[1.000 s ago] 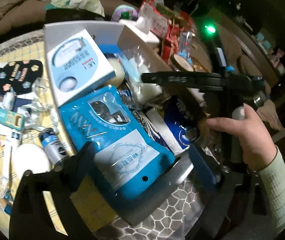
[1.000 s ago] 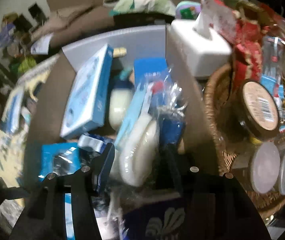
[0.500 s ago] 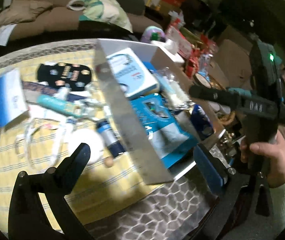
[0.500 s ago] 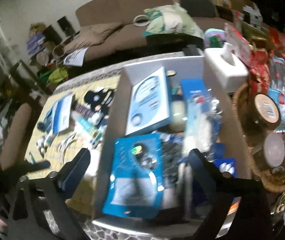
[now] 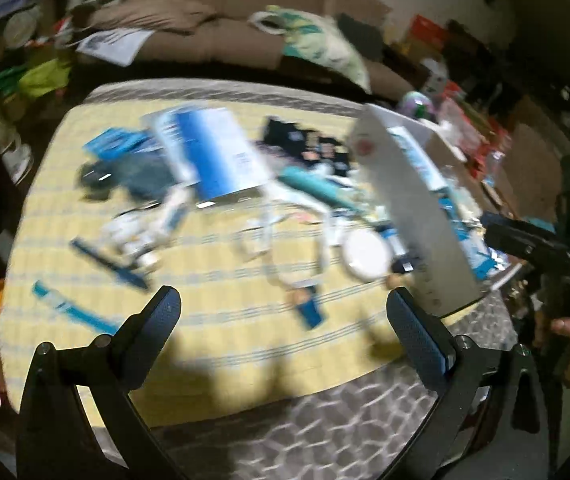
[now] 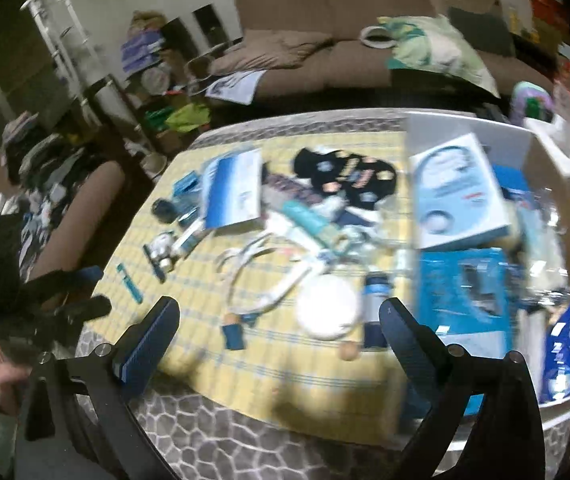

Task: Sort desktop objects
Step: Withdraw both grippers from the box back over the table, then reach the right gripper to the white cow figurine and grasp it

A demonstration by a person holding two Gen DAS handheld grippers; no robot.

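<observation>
Tablecloth (image 6: 285,364): woven cloth, matt, yellow w/ thin stripes; table (image 6: 213,436) beneath it looks like glossy stone-pattern surface. Storage box (image 5: 409,216): smooth grey plastic, slight sheen. Blue-white carton (image 6: 233,190): glossy printed card. Blue pouch (image 6: 465,292) in box: shiny plastic film. Round white case (image 6: 327,308): smooth plastic, semi-matt. Left gripper (image 5: 283,312) & right gripper (image 6: 279,320): matt black plastic, pads ribbed blue rubber-like. Sofa (image 6: 325,60): brown matt fabric.
</observation>
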